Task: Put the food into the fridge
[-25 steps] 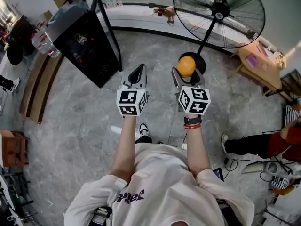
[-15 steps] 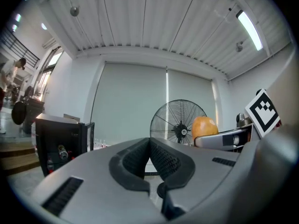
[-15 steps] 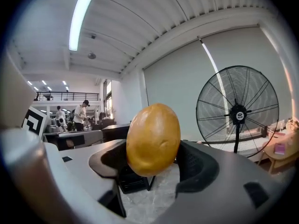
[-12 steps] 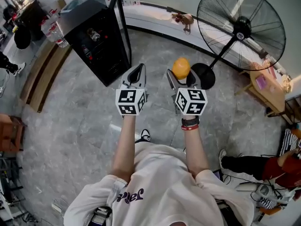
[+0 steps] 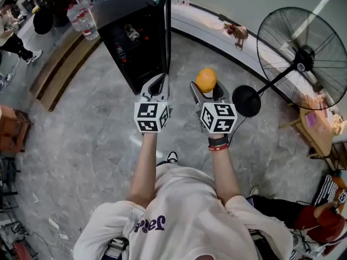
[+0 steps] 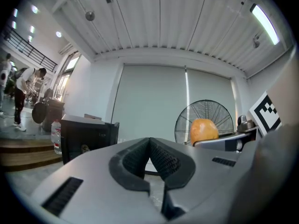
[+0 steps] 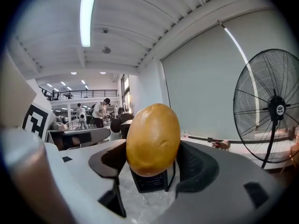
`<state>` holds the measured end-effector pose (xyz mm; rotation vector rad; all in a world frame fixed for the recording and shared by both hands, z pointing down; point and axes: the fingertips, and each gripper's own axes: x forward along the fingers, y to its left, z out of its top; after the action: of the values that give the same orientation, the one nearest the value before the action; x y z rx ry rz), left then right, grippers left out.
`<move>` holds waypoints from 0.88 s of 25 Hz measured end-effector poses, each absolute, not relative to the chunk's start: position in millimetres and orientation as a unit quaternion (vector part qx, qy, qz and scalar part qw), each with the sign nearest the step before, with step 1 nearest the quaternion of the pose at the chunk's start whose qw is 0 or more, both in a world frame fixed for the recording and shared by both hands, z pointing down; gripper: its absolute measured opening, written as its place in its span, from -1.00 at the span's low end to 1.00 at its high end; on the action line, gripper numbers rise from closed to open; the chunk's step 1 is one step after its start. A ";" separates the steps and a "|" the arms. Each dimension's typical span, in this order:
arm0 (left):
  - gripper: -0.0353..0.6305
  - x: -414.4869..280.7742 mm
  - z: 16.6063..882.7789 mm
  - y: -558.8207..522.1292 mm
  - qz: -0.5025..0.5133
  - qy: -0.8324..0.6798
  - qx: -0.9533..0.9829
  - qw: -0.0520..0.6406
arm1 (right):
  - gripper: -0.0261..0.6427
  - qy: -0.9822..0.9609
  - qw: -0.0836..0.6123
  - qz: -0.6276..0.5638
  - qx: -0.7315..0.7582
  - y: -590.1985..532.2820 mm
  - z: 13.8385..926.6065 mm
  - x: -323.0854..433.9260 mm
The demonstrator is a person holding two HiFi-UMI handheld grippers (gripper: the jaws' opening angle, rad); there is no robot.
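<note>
Head view shows the open fridge (image 5: 133, 42) nearer now at upper left, right hand-held gripper (image 5: 206, 88) bringing the clamped fruit (image 5: 206, 78), left hand-held gripper (image 5: 158, 82) clenched empty.

food (image 7: 153, 139): smooth, faint sheen | fingers (image 7: 219, 181): matt grey plastic | floor (image 5: 81, 123): smooth marbled stone

We see a yellow-orange food item (image 7: 153, 134) between the black pads of our right gripper (image 7: 154, 162). Both grey grippers carry black-and-white checked cubes. Ahead of the left gripper (image 5: 157, 85) is a black fridge (image 5: 116, 7); beneath both, mottled grey floor (image 5: 87, 129).
</note>
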<state>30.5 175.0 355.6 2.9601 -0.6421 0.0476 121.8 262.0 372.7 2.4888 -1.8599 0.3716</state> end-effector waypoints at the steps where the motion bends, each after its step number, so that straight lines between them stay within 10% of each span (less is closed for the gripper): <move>1: -0.84 25.6 357.9 164.4 0.017 -0.217 0.974 0.058 | 0.09 -0.598 0.008 0.121 0.792 250.7 374.5 118.1; 22: -0.84 -57.8 391.5 40.0 0.045 -0.317 0.945 0.072 | 0.09 -0.699 0.033 0.136 0.701 72.0 392.6 37.0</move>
<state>-57.8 40.0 391.5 2.8396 -0.9516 0.1356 37.0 72.0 392.6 2.1579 -2.1513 0.4192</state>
